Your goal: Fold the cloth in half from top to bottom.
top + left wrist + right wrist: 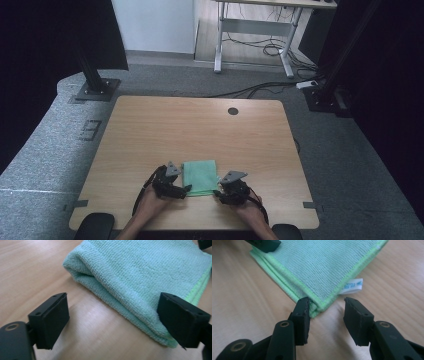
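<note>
A folded green cloth [200,177] lies on the wooden table [200,130], near the table's front edge and about midway along it. All places below are given from this cloth.

The left gripper [181,190] sits at the cloth's left front corner, held by the person's left hand [150,202]. In the left gripper view [113,320] its jaws are spread wide. One jaw stands over bare table just beside the cloth's rounded folded edge; the other is over or against the stacked layers at the cloth [140,277] corner, and I cannot tell whether it touches. Nothing is gripped between them.

The right gripper [220,194] sits at the cloth's right front corner, held by the right hand [250,210]. In the right gripper view [327,306] the jaws are parted, less widely than the left pair. One jaw tip is right at the cloth [322,267] corner, touching or nearly touching its bright green hem; the other is over bare table, apart from the cloth. It grips nothing. A small white label [353,286] sticks out from the hem just beyond that corner, lying flat on the wood. The far gripper's dark jaw tip shows at the opposite corner of the cloth.
</note>
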The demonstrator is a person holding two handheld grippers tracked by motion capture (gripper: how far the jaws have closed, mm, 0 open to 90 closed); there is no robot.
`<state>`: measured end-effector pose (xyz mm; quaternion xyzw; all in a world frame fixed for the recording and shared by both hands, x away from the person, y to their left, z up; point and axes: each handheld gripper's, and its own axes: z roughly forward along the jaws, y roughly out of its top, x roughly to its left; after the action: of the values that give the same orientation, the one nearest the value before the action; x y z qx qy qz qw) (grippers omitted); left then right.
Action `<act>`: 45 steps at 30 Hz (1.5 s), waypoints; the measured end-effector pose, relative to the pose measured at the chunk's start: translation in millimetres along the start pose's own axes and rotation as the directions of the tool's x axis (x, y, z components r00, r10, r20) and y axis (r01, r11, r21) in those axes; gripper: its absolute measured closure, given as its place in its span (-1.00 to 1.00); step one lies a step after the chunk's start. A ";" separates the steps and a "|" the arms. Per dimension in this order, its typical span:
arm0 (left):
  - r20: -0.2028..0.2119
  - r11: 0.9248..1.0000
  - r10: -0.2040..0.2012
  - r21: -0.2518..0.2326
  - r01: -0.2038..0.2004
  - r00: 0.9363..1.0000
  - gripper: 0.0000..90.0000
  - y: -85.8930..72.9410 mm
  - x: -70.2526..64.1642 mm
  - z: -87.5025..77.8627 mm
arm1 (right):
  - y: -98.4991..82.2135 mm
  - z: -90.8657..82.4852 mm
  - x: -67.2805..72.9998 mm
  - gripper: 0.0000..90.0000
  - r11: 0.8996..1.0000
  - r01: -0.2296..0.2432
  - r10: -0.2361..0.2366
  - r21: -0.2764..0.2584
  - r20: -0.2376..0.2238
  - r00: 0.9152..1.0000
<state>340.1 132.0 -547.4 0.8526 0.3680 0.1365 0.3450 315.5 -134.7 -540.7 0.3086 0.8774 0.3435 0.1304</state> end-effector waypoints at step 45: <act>-0.029 0.998 -0.054 0.010 0.054 0.998 -0.90 55.5 74.2 52.0 | 36.3 42.2 -67.8 0.03 0.994 -0.095 0.097 -0.048 0.057 0.994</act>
<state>446.3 132.9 -548.5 0.8420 0.3966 0.1374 0.3389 403.2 -134.6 -545.6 0.3575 0.8493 0.3597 0.1465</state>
